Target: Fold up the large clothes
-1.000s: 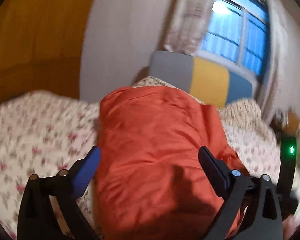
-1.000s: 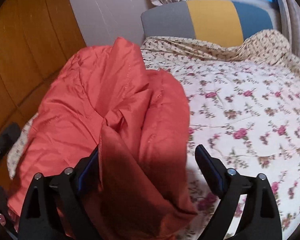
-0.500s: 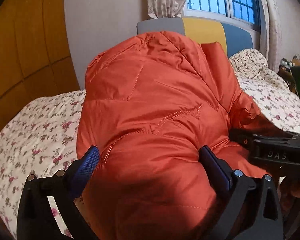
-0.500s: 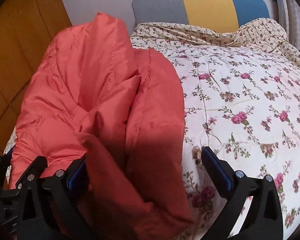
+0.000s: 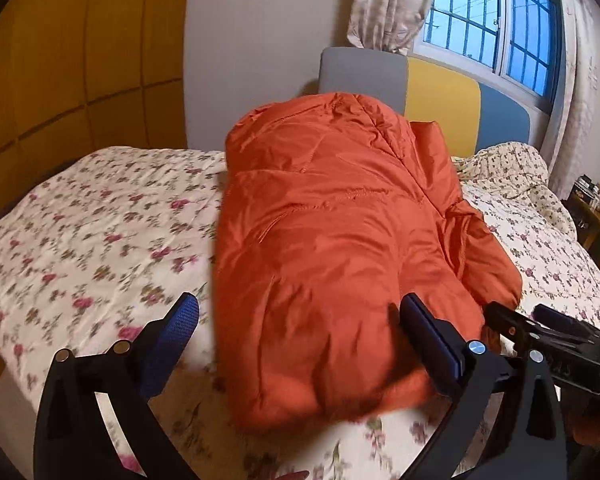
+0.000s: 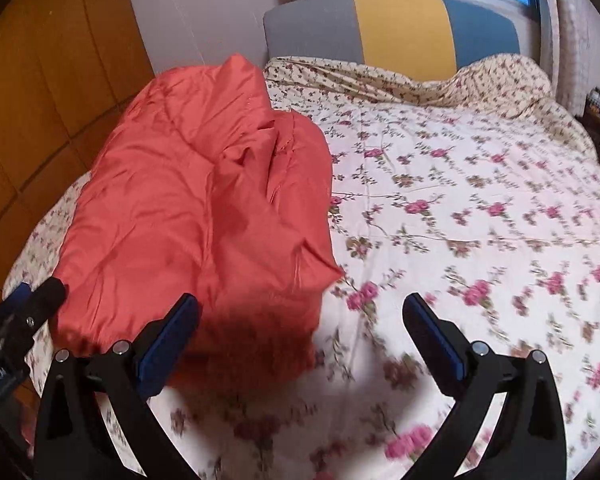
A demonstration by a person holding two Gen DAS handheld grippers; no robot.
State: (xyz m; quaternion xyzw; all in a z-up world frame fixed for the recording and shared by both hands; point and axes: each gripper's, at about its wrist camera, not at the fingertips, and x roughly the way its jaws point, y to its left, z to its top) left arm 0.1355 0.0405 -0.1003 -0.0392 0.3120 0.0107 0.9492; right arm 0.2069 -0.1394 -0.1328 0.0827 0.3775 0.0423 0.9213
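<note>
An orange padded jacket (image 5: 332,248) lies bundled on the floral bedspread (image 5: 100,240). My left gripper (image 5: 300,344) is open, its fingers on either side of the jacket's near end, gripping nothing. In the right wrist view the jacket (image 6: 188,216) lies to the left on the bedspread (image 6: 460,216). My right gripper (image 6: 300,340) is open and empty just right of the jacket's near corner. The right gripper also shows in the left wrist view (image 5: 548,340), and the left gripper shows at the left edge of the right wrist view (image 6: 20,312).
A grey, yellow and blue headboard (image 6: 396,28) stands at the far end under a barred window (image 5: 492,24). Wooden wall panels (image 5: 60,60) run along the left. A cluttered side table (image 5: 596,208) stands at the right of the bed.
The jacket was up between the open fingers of both grippers; now it lies lower on the bed. Both grippers have pulled back from it and stay open.
</note>
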